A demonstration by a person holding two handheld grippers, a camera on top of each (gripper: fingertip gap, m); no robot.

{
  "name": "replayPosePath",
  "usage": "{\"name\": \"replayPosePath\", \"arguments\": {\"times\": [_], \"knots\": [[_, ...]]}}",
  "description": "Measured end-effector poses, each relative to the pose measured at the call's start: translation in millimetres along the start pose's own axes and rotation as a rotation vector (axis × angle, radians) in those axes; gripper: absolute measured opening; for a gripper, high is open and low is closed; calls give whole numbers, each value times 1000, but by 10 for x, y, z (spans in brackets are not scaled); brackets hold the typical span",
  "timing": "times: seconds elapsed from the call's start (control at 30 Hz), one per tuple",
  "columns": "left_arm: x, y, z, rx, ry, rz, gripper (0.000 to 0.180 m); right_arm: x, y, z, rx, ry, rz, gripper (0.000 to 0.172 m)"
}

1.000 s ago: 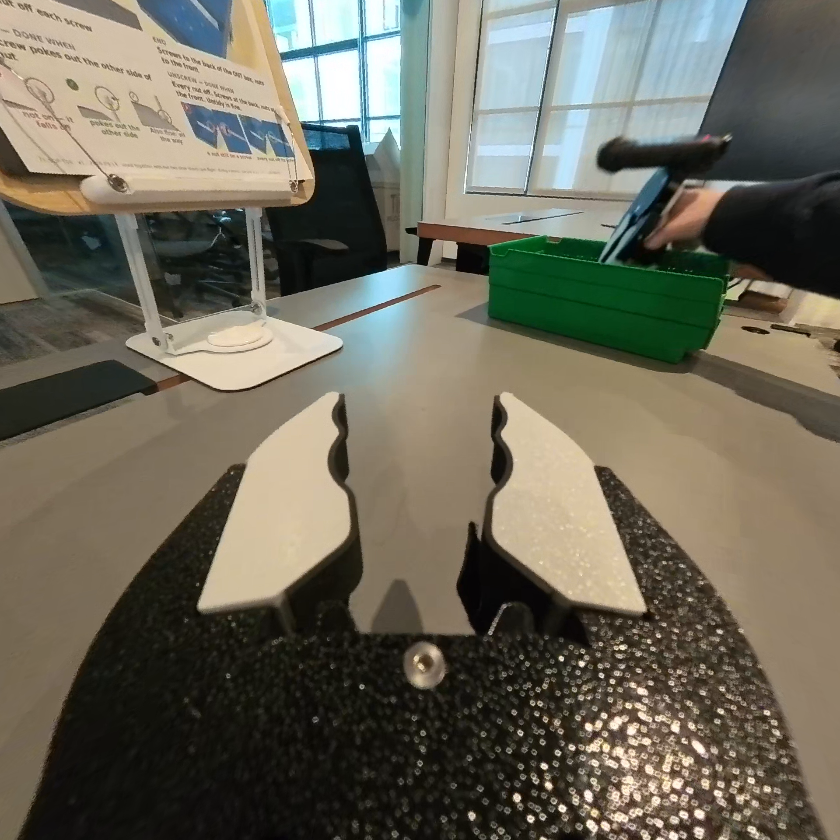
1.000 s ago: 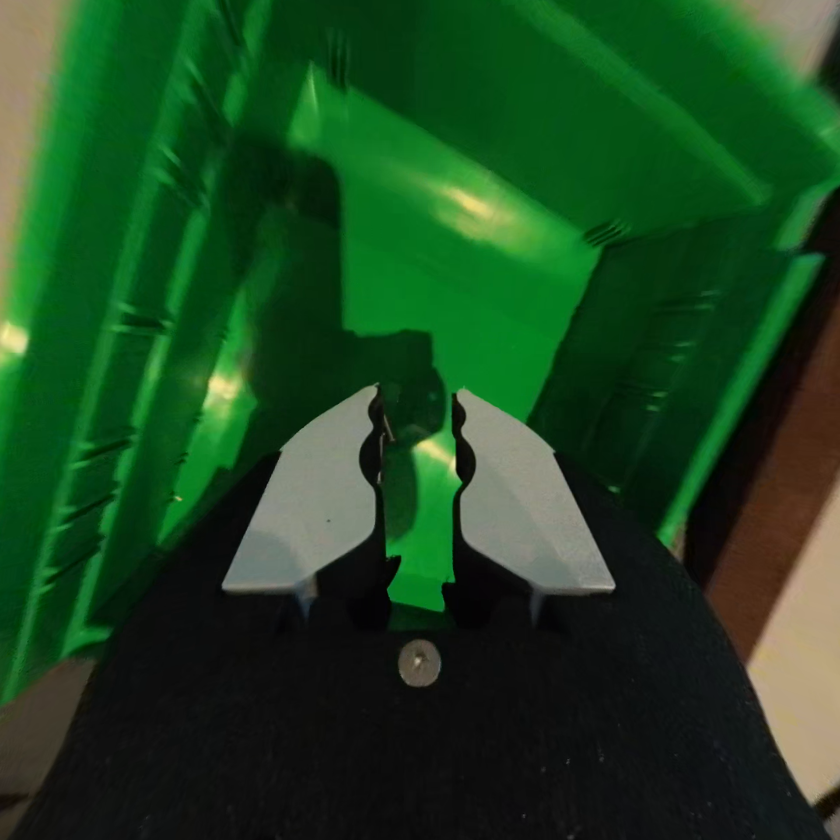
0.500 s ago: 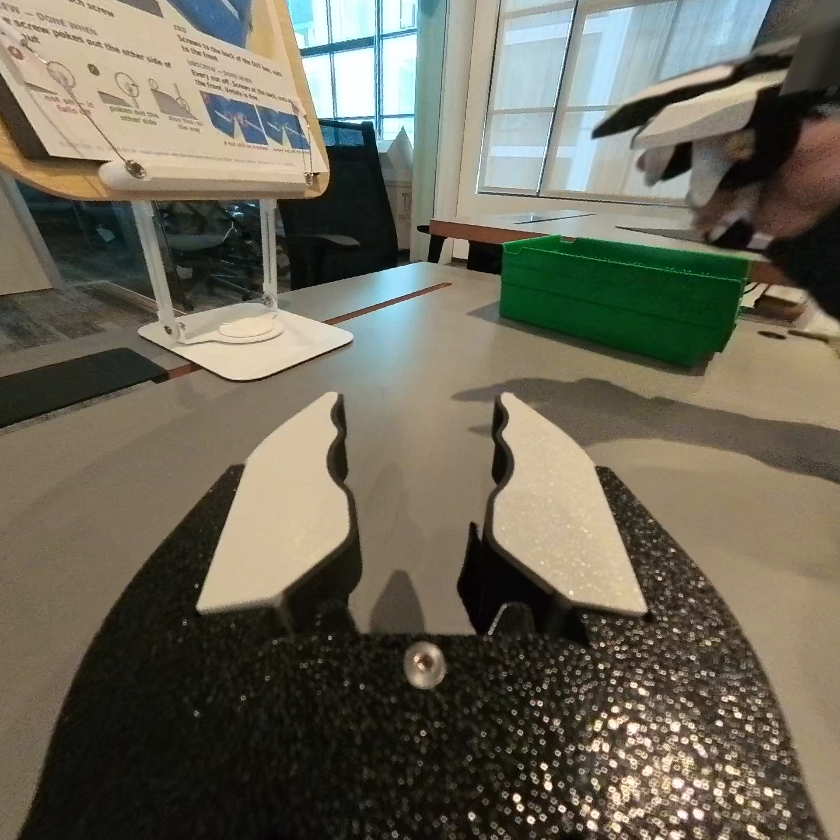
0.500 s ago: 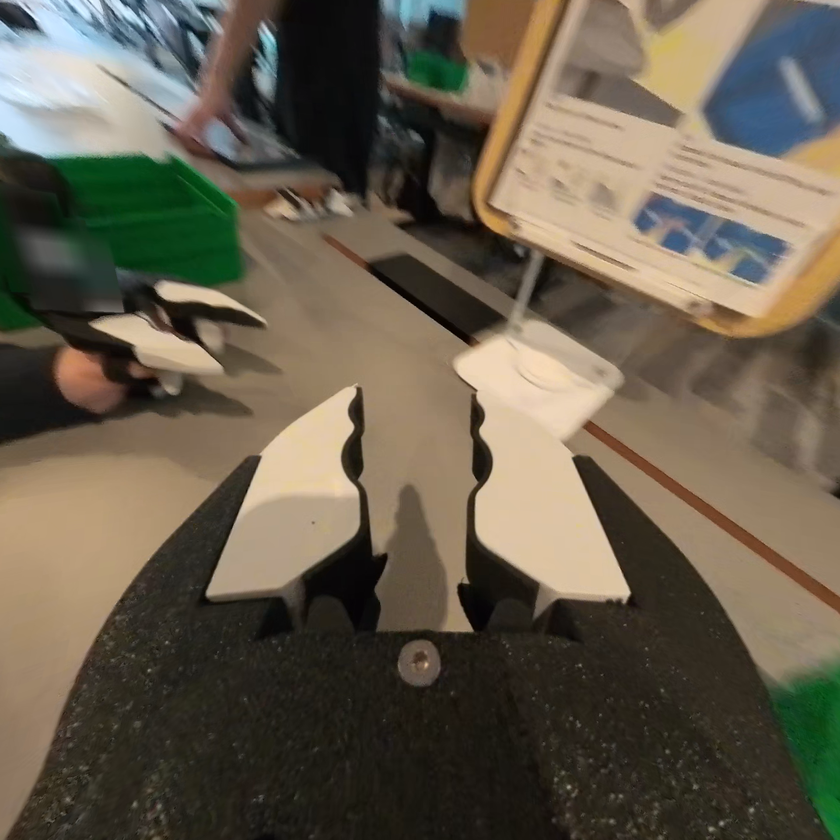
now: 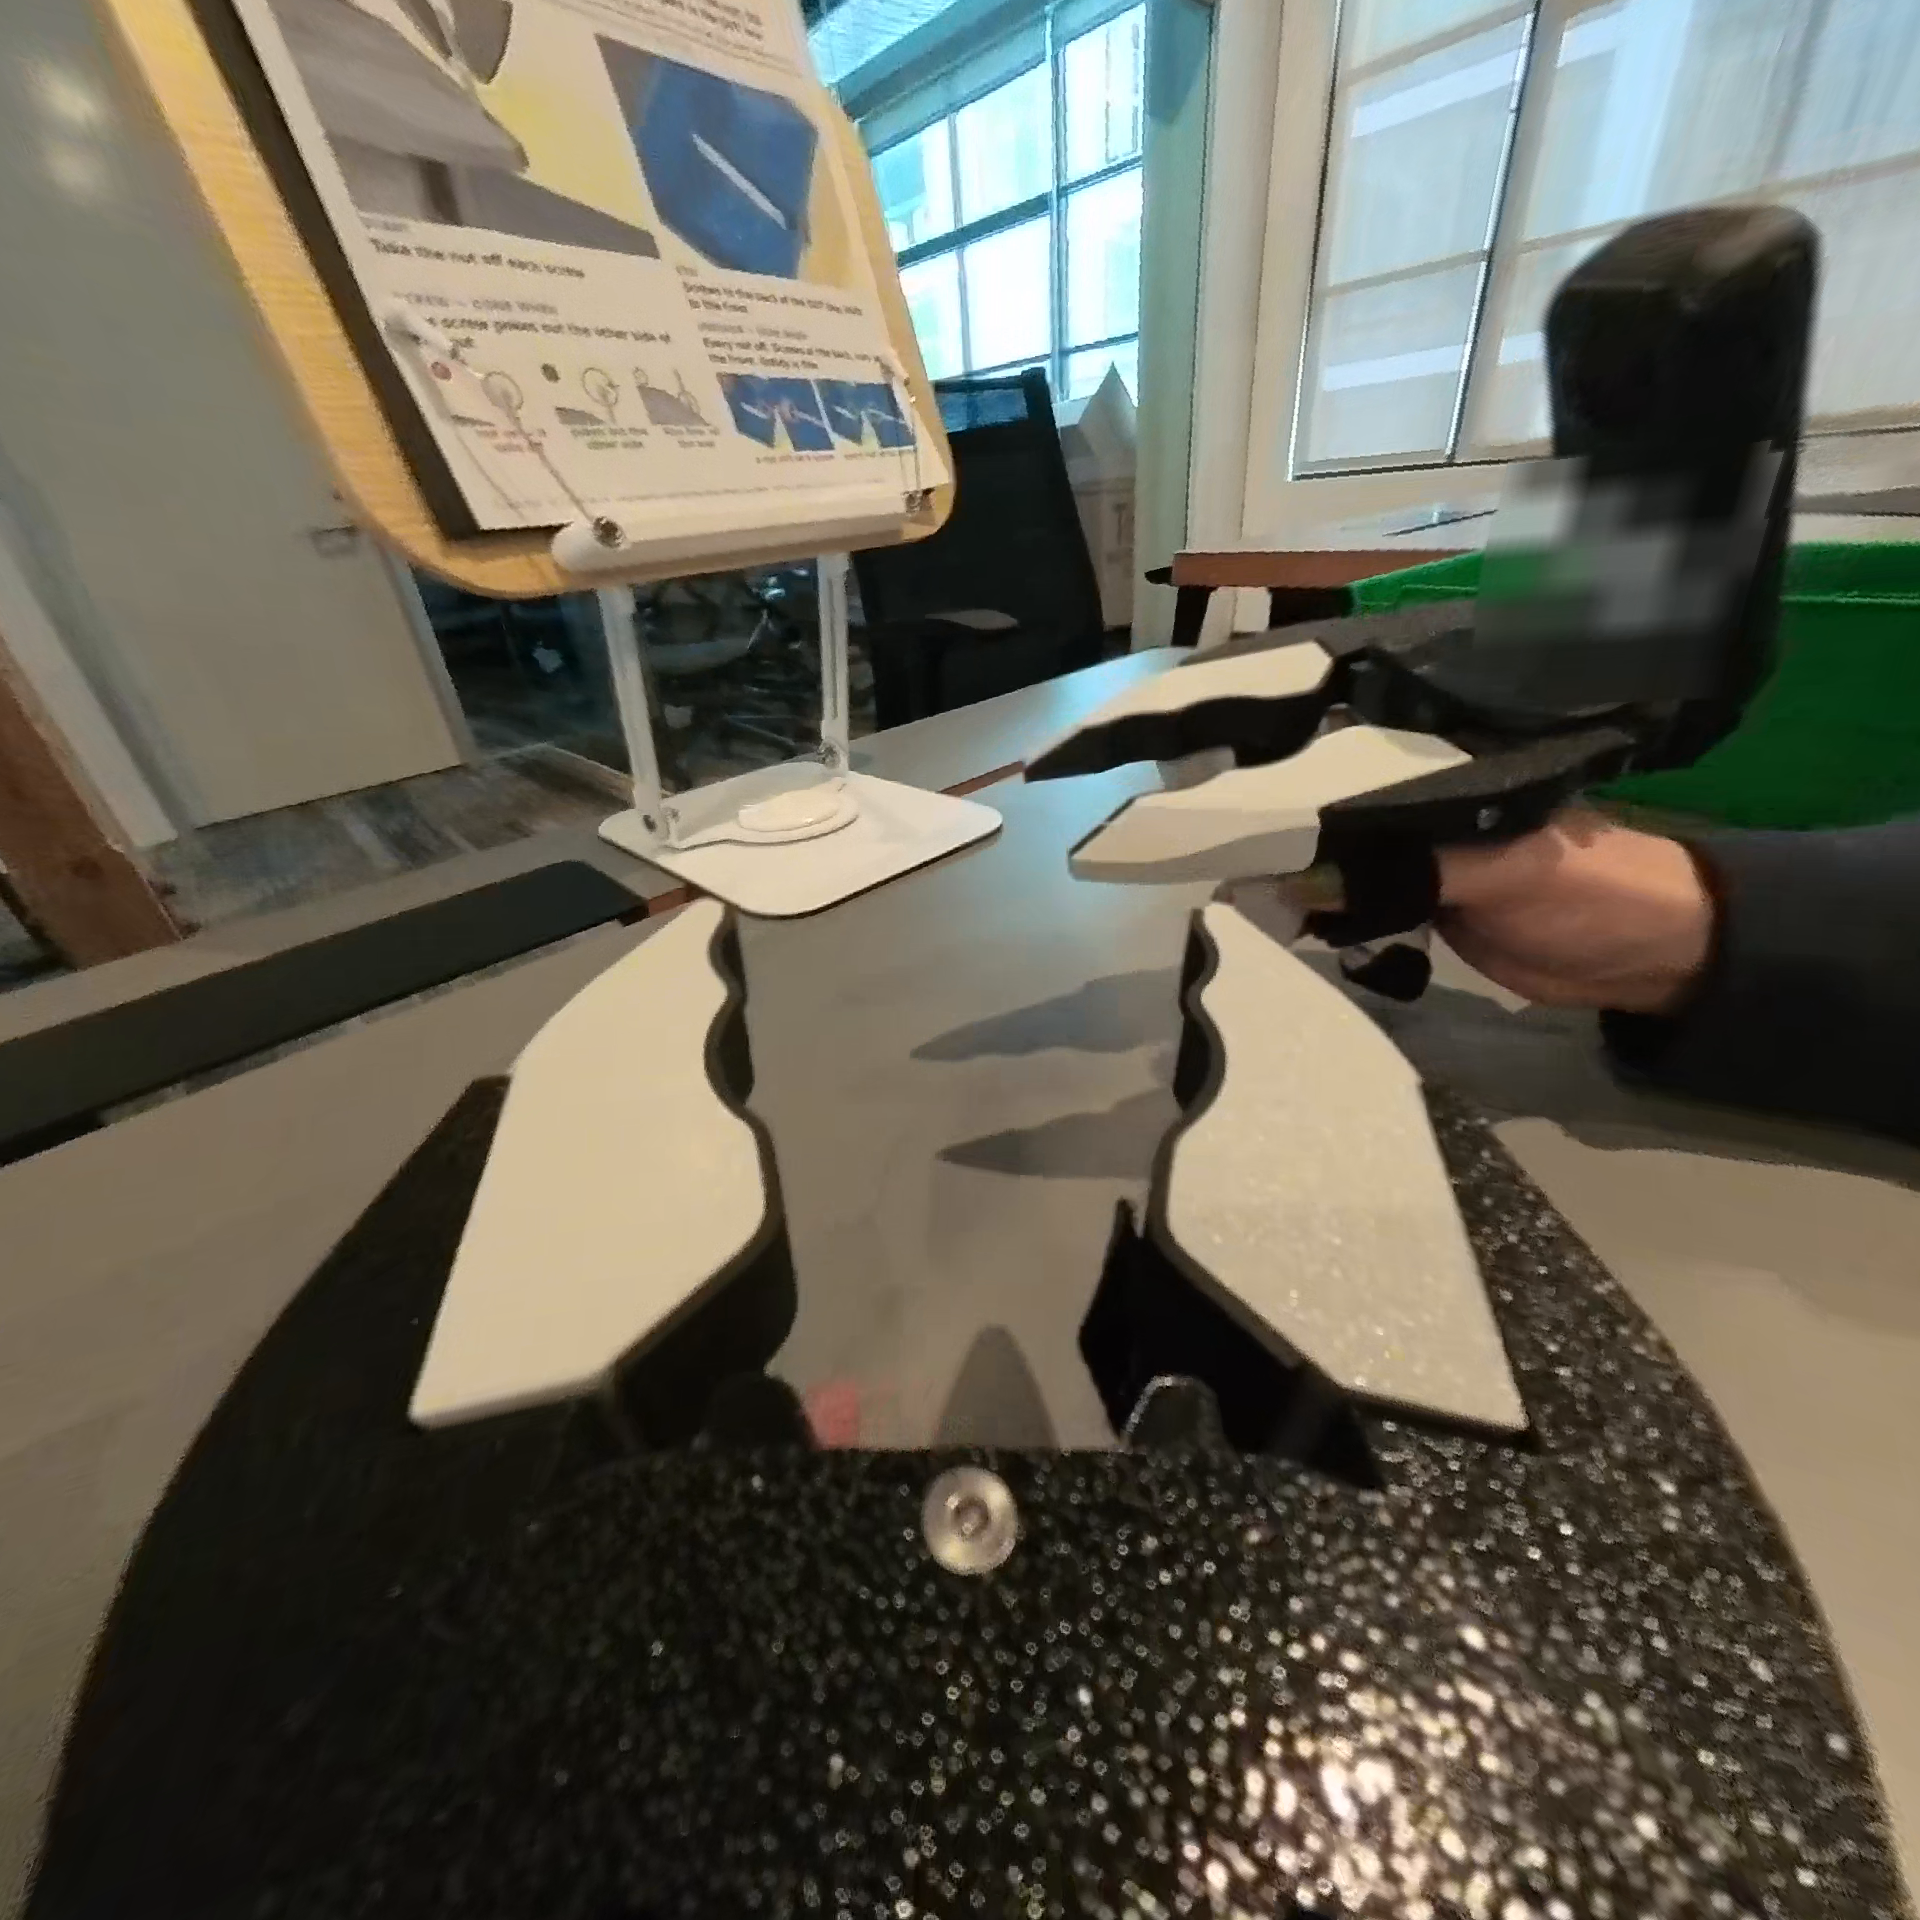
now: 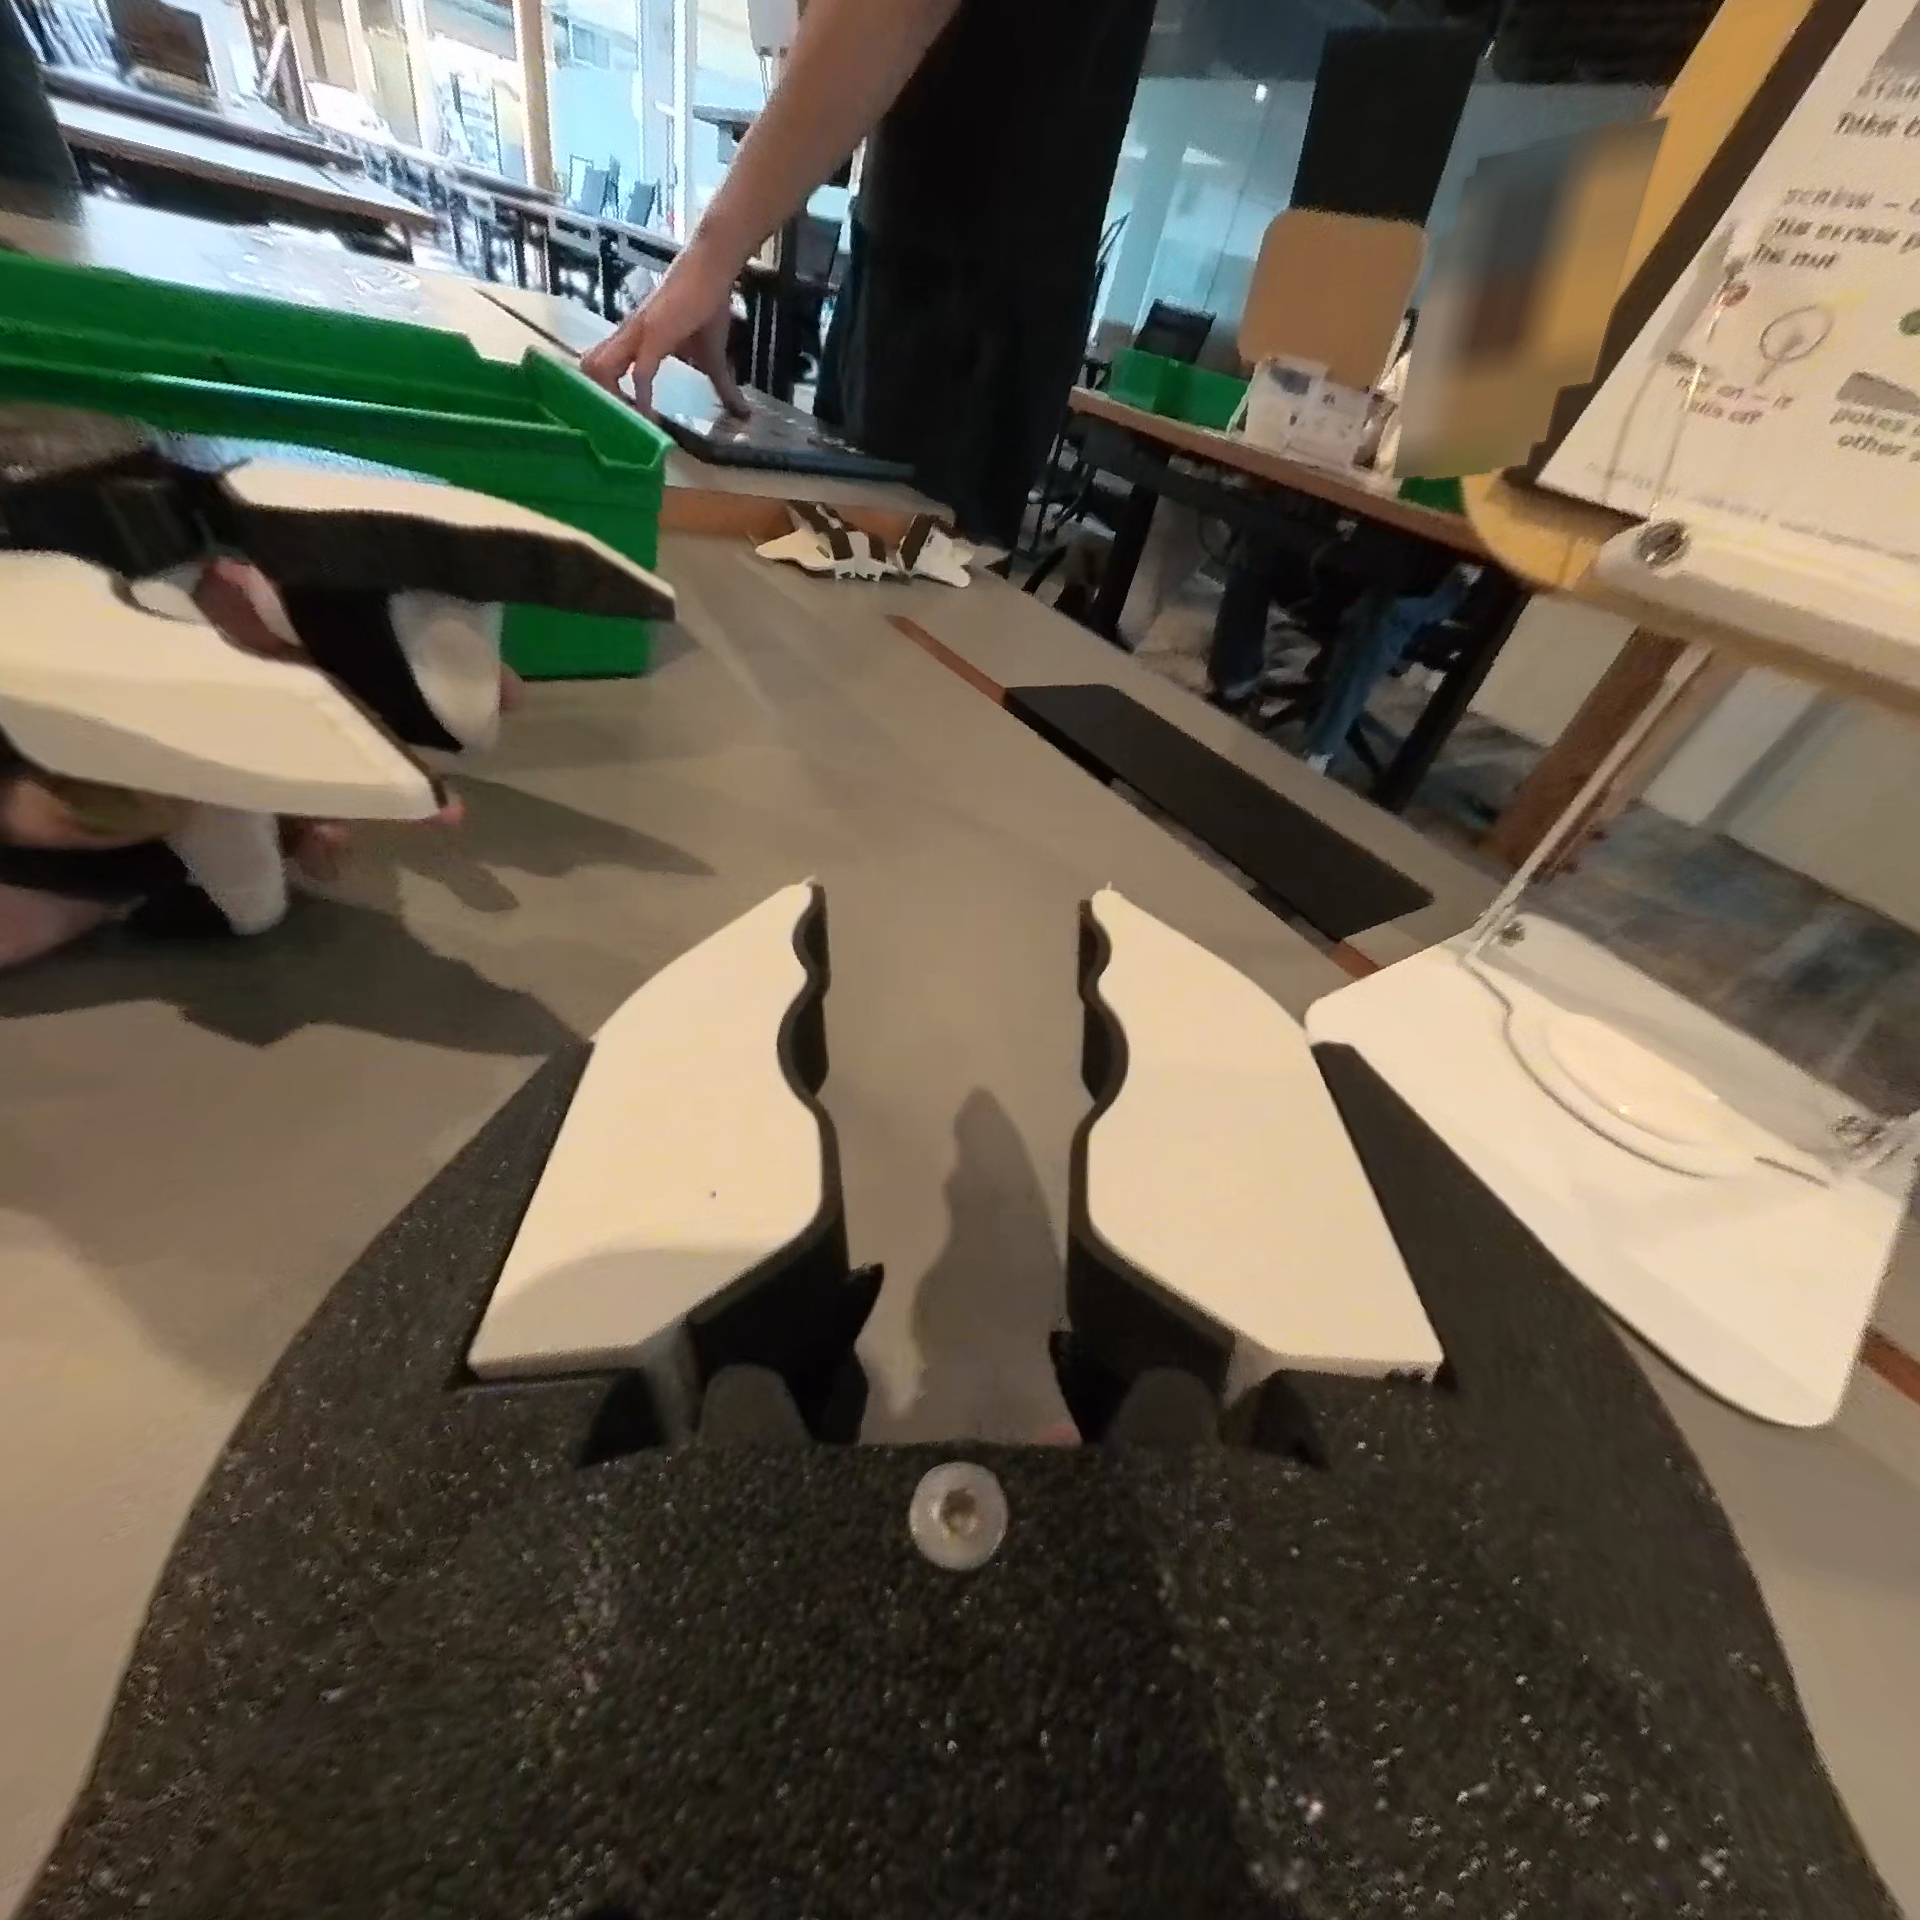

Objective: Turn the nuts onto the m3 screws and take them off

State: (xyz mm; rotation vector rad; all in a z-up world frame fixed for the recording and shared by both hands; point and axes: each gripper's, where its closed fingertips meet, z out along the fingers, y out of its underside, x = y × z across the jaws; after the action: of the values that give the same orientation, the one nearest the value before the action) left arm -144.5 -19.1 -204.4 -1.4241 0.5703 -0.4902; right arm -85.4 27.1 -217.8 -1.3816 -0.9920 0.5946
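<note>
I see a grey tabletop (image 6: 831, 790) w/ a thin brown strip across it. On it: white stand base (image 5: 810, 831) toward the far edge, flat black pad (image 6: 1216, 800) beside the strip, green bin (image 6: 416, 416) near the far corner, small black-white bits (image 6: 862, 545) by the bin.

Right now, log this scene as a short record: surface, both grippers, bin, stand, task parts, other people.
surface: grey table, bare between the grippers
left gripper: open, nothing between its fingers, above the table
right gripper: open, nothing between its fingers, above the table
green bin: on the table, behind the left gripper in the right wrist view
instruction sheet stand: white base on the table, sheet clipped to a tilted board
nuts and screws: none visible
other person: hand on a dark board at the next table
</note>
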Motion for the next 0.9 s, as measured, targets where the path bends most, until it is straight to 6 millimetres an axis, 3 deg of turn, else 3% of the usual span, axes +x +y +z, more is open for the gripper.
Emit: {"name": "replayPosePath", "arguments": {"times": [0.2, 0.4, 0.6, 0.77, 0.9], "knots": [[-81, 20, -18, -11, -16, -46, 86, 104, -40, -68, 98, 115, -115, 46], [-130, -4, -45, -13, -41, -15, 90, 85, -55, -51, 116, 146, -206, 52], [-75, -227, -175, -13, -64, 38, 106, 77, -58, -62, 125, 141, -205, 52], [158, -578, -573, -13, -33, 19, 101, 91, -71, -89, 139, 142, -184, 51], [-23, -842, -1123, -31, -150, 20, 105, 127, -97, -140, 162, 156, -159, 50]]}}
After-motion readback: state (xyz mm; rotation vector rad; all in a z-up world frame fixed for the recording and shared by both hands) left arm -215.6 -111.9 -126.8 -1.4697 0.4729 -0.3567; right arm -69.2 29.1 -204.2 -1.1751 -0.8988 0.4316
